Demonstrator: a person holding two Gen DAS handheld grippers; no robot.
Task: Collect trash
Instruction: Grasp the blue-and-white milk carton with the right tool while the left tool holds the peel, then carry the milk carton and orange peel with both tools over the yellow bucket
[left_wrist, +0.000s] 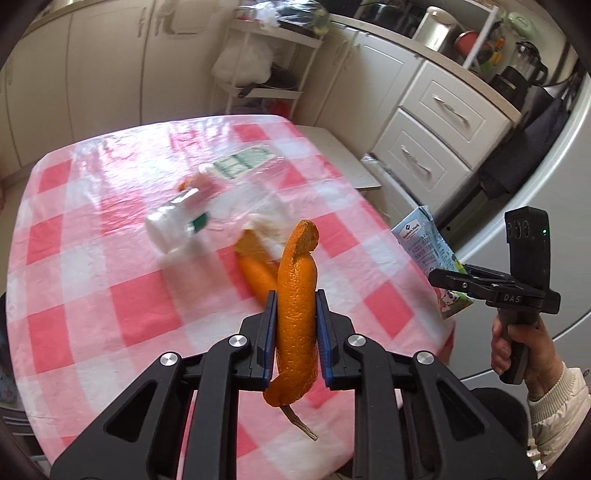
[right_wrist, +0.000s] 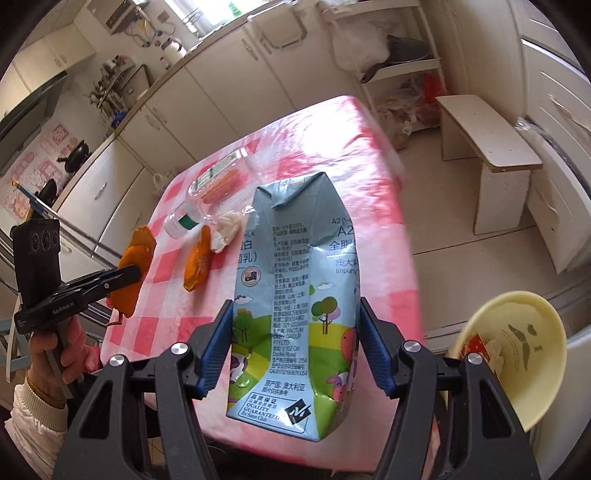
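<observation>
now the left gripper (left_wrist: 295, 328) holds a limp, light orange peel (left_wrist: 297, 314) at mid-length, fingers narrow; the right gripper (right_wrist: 295, 347) clamps a crushable milk carton (right_wrist: 295, 295) across its sides, above the table (right_wrist: 369, 206) edge at six o'clock.

A home kitchen.
Cream cabinets (left_wrist: 424, 110) at right, a blender (left_wrist: 522, 66) upper right, and a pink-checked table (left_wrist: 92, 258) at centre.

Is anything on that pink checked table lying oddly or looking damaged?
Yes. A clear plastic bottle lies on its side on the tablecloth, with a loose orange peel and a crumpled white tissue beside it. The milk carton in the right gripper looks dented.
</observation>
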